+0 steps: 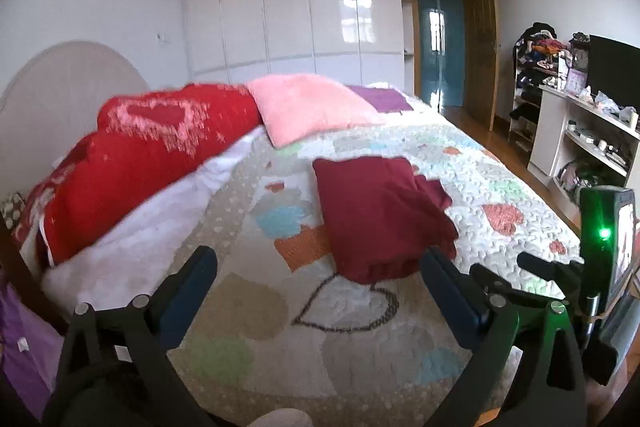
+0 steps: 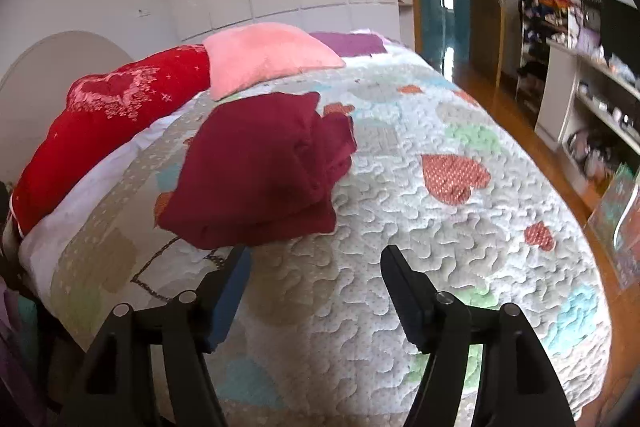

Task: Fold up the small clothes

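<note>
A folded dark red garment (image 1: 382, 215) lies on the quilted heart-patterned bedspread (image 1: 248, 327). My left gripper (image 1: 318, 263) is open wide, with nothing between its fingers. The garment's near edge sits just beyond its fingertips. In the right wrist view the same garment (image 2: 256, 171) lies up and to the left of my right gripper (image 2: 314, 259). That gripper is open over bare quilt (image 2: 400, 187), and its left fingertip (image 2: 240, 257) is close below the garment's near edge. The body of the right gripper, with a green light, shows at the right edge of the left wrist view.
A red heart-print pillow (image 1: 152, 151), a pink pillow (image 1: 308, 107) and a purple cloth (image 1: 380, 97) lie at the head of the bed. White shelves (image 1: 580, 139) with clutter and a dark screen (image 1: 612, 71) stand along the right wall. A doorway (image 1: 440, 35) lies beyond.
</note>
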The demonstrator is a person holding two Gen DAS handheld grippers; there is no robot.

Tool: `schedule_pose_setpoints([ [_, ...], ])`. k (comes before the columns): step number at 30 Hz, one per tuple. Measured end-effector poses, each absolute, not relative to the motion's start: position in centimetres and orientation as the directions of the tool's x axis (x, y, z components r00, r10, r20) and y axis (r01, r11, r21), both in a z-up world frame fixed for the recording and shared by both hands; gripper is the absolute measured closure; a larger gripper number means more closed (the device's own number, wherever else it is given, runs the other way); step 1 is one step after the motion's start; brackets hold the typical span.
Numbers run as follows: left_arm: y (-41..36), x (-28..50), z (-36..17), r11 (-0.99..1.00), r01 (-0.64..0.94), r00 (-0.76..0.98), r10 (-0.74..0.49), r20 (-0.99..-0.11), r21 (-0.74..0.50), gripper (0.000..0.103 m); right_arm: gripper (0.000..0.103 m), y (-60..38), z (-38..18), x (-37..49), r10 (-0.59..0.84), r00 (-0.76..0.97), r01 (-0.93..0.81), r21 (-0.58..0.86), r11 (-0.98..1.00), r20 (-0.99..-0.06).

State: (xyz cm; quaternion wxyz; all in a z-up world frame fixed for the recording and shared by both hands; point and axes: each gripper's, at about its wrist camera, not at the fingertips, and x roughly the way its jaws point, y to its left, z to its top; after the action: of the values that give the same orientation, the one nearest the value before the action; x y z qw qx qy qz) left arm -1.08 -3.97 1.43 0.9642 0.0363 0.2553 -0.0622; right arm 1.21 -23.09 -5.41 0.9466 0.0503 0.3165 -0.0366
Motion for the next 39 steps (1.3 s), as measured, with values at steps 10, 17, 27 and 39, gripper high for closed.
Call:
schedule_pose_setpoints([
  [10,-3.4,0.1,-3.2,0.993,0.095,0.739,-0.114,-0.664,-0.065,0.001,0.03,-23.7,-6.4,0.6,-0.101,0.781,0.142,0.018,0.99,-0.617],
  [17,-4.4,-0.4,-4.2,0.991,0.121,0.712,-0.121,-0.691,-0.048,0.001,0.028,-23.6,-7.5,0.6,-0.108,0.756,0.148,0.008,0.989,-0.646],
  [27,-5.0,-0.1,-4.9,0.99,0.133,0.679,-0.123,-0.723,-0.043,0.001,0.026,-23.5,-8.2,0.7,-0.116,0.742,0.148,-0.008,0.989,-0.661],
  [39,-4.7,0.2,-5.8,0.991,0.125,0.653,-0.125,-0.747,-0.057,0.001,0.025,-24.3,-9.0,0.8,-0.123,0.719,0.176,0.008,0.984,-0.684],
])
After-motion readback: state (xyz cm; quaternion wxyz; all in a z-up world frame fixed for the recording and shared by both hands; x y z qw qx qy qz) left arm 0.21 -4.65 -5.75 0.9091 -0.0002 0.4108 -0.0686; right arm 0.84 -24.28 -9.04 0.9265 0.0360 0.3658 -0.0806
